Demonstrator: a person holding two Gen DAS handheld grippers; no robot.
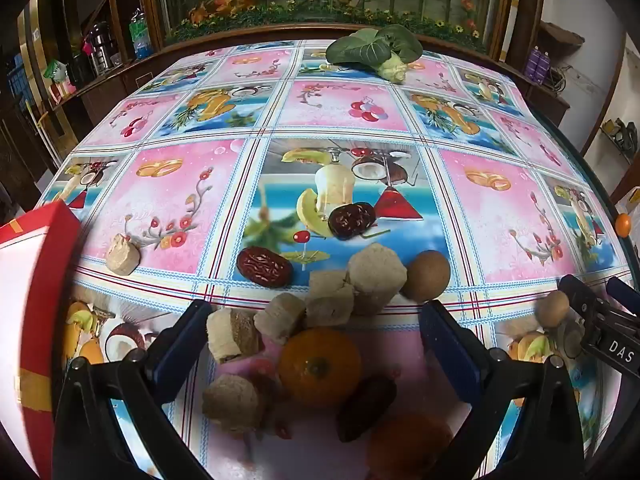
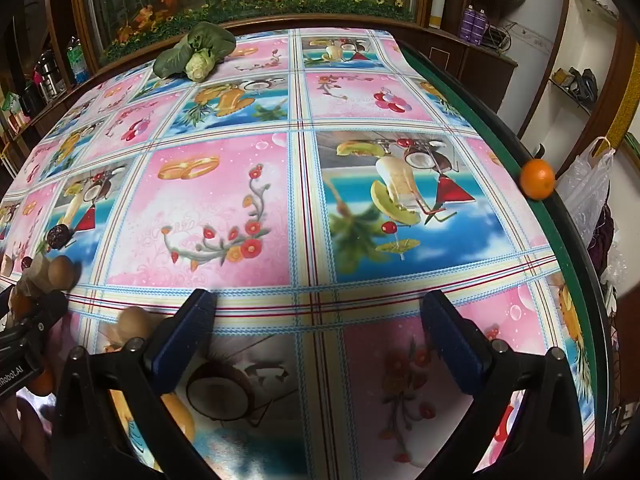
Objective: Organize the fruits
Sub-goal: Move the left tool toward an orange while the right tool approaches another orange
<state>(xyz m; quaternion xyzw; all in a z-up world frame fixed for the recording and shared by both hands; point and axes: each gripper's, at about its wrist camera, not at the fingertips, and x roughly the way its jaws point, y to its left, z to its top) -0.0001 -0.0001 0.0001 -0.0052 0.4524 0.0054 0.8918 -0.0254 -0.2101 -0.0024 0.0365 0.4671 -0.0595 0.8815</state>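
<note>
Left wrist: left gripper (image 1: 316, 320) is being held jaws wide apart, nothing clamped, over a pile on the tablecloth (image 1: 180, 200): orange (image 1: 319, 364), dates (image 1: 264, 267), tan chunks (image 1: 376, 272), brown round fruit (image 1: 426, 275). Red box (image 1: 40, 264) is sitting at left. Right wrist: right gripper (image 2: 318, 316) is being held apart over bare cloth; a lone orange (image 2: 537, 179) is resting at the table's right edge, greens (image 2: 196, 54) at the far side.

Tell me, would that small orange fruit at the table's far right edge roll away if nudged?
Probably. The small round orange fruit looks smooth and nearly spherical, so it likely rolls easily. It sits at the green table rim, so a push outward might send it off. Its skin looks firm, probably not fragile.
</note>
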